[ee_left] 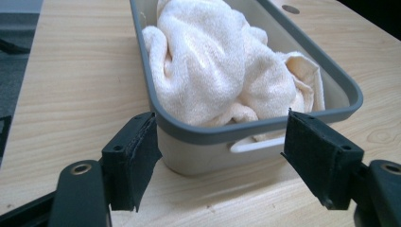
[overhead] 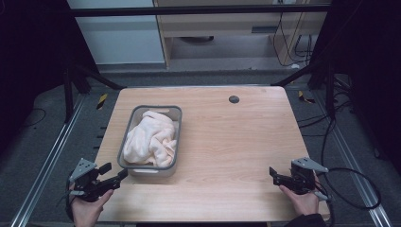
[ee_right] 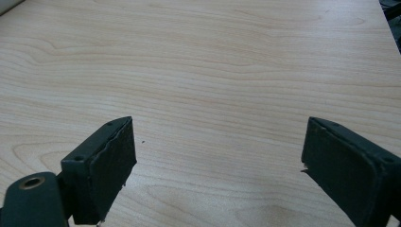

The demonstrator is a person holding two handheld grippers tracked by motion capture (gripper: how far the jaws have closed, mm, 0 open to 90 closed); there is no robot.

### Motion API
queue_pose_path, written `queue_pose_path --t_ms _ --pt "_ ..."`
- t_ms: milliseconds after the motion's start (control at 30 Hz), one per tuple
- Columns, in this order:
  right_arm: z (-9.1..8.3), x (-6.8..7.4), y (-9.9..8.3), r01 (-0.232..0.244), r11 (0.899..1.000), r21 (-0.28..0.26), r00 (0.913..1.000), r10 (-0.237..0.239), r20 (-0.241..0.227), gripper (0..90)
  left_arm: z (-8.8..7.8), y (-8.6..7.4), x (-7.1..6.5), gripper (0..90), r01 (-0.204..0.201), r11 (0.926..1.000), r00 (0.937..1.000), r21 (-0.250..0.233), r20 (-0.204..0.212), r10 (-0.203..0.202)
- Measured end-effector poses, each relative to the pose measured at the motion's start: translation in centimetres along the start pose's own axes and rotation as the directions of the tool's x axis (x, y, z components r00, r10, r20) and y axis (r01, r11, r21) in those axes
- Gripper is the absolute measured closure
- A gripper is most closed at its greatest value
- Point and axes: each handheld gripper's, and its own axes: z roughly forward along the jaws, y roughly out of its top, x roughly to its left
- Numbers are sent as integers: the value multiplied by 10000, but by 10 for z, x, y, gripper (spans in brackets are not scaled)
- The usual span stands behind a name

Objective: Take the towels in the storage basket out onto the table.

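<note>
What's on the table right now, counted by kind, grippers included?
Grey bin: 1
Cream towel, bunched inside the bin: 1
Handheld grippers, left gripper and right gripper, both open: 2
Total: 4

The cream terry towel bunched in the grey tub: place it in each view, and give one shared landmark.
High view: cream terry towel left of centre, inside the grey plastic tub.
Left gripper view: towel top centre, beyond the open jaws.
Right gripper view: not in it.
Shared landmark: the light wooden table.

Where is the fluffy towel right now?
The towel lies bunched up inside the grey tub on the left half of the table in the high view, just ahead of the open left tool.
</note>
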Motion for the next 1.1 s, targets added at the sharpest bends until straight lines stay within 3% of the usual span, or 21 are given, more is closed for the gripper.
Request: queue_pose_path --t_ms 433,700,1100 --pt "1 1 -1 104 9998 153 9999 -105 84 104 -5 20 -5 260 -110 9992 9999 -378 125 115" --pt "0 -2 -1 -38 10000 48 9998 37 180 97 4 38 -14 258 -389 9983 9987 -427 302 402" --pt "1 -1 0 126 9999 81 9997 -128 214 87 14 56 -19 256 -633 9973 9972 -360 385 647"
